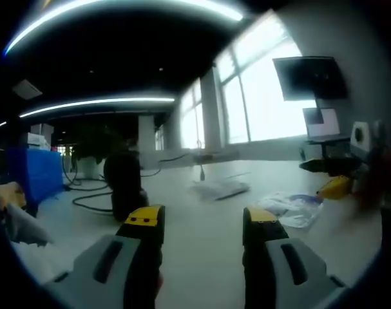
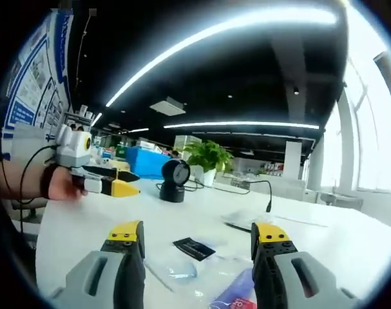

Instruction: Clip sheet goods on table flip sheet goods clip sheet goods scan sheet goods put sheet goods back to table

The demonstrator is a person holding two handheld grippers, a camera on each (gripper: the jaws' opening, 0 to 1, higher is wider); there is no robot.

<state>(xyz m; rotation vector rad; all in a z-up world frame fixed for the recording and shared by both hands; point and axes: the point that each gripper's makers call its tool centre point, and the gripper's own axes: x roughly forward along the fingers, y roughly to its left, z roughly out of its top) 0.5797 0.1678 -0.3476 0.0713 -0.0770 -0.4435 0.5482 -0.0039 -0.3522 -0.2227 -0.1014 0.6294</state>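
Both tongs wide open and empty: left gripper (image 1: 203,225) and right gripper (image 2: 199,241). Sheet goods (image 2: 201,273), clear plastic packets, lie flat on the white table (image 2: 350,244) directly under and ahead of my right jaws; from the left gripper view they sit well off to the right (image 1: 292,207). Right is nearer, so I'd clip with it. Scanner (image 2: 174,179) stands further back.

white table (image 2: 350,244), black scanner (image 2: 174,180), clear plastic packets (image 2: 201,270), black card (image 2: 194,248)
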